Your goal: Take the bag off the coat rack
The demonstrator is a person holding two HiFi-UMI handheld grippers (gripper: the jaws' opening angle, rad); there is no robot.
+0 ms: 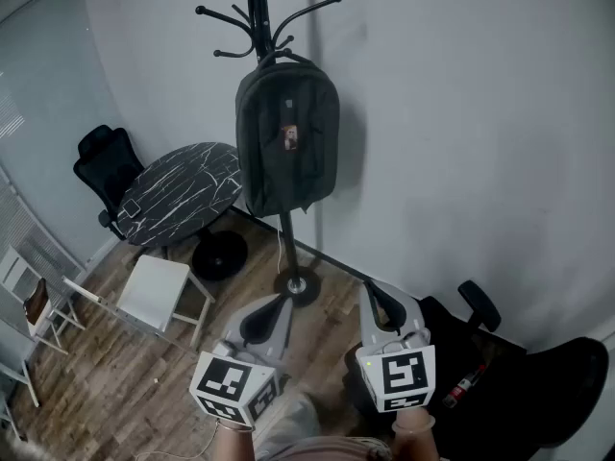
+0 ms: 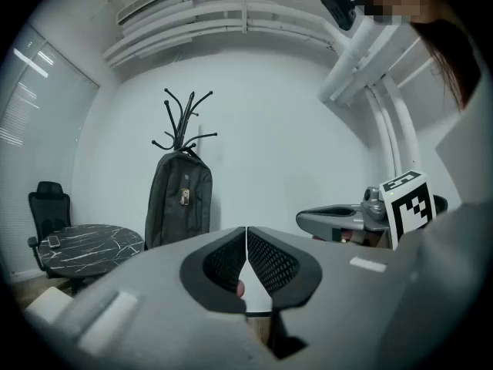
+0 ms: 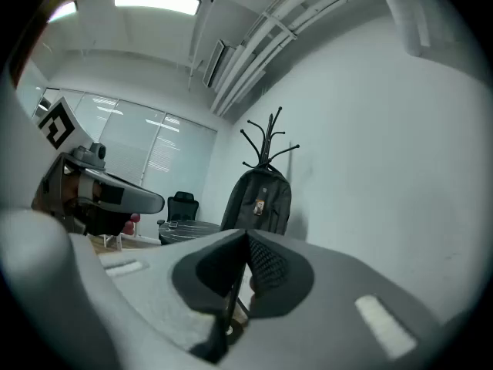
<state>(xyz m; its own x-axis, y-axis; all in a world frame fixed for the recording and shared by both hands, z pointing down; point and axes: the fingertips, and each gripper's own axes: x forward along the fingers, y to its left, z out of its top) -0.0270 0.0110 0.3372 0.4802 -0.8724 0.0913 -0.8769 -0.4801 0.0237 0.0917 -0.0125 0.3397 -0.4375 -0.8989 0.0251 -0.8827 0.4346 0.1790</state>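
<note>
1. Bag [image 1: 286, 147] of dark fabric, a backpack, hangs high on the coat rack [image 1: 258, 8]. Its top loop is caught at the hooks and its body lies upright against the pole, with a small tag on its front.
2. The coat rack is black and stands close to the pale wall [image 1: 461, 113], its round base on the wooden floor [image 1: 115, 373].
3. The left hand-held gripper [image 2: 246, 231] has its jaws pressed together with nothing between them. In the head view it sits low and points up toward the rack, well apart from the bag.
4. The right hand-held gripper [image 3: 246, 237] also has its jaws fully together and carries nothing. It sits just beside the left one, equally clear of the bag.
5. Left of the rack is a round desk [image 1: 183, 190] with a black marbled top, and a black office chair [image 1: 108, 161] behind it.
6. A small white stool [image 1: 159, 291] stands on the floor in front of that desk, between it and the left hand-held gripper.
</note>
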